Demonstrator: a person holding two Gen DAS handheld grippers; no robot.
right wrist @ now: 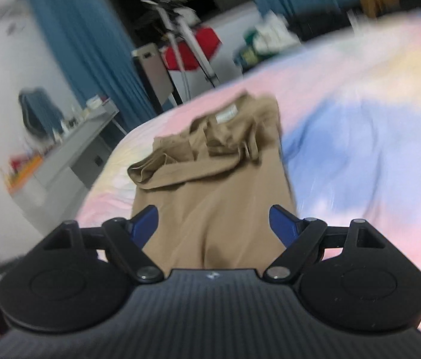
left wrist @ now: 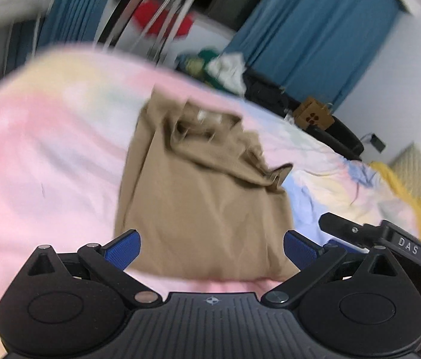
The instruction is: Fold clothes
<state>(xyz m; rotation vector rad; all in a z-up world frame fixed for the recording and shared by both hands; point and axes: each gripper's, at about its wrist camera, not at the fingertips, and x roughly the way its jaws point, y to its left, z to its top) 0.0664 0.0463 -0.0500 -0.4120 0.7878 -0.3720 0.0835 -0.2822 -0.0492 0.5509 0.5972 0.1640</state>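
Left claw (left wrist: 212,249) sits low at 6 o'clock in its own view, tipped a bit to one side. Its two blue fingers (left wrist: 122,251) are spread wide and hold nothing. One pair of tan pants (left wrist: 201,197) lies flat on the bed (left wrist: 46,164), between the fingers and running up to 12 o'clock. The waist end is bunched at the far side, with a small white tag. The near edge of the pants is just past the fingertips; I cannot tell if they touch. At 3 o'clock, part of the right claw (left wrist: 390,239) pokes in, black, with letters on it. One brown box (left wrist: 312,113) sits far off at 2 o'clock. One heap of clothes (left wrist: 225,68) lies at 12 o'clock. This picture is blurry.

Right claw (right wrist: 213,224) also sits low at 6 o'clock, pointing along the pants (right wrist: 210,185). Its two blue fingers (right wrist: 144,223) are spread wide too, with nothing in them. The same one pair of pants lies between them on the bed (right wrist: 375,149), waist end far away at 12 o'clock. One gray desk (right wrist: 70,149) stands at 9 o'clock. Blue curtains (right wrist: 91,45) hang at 11 o'clock.
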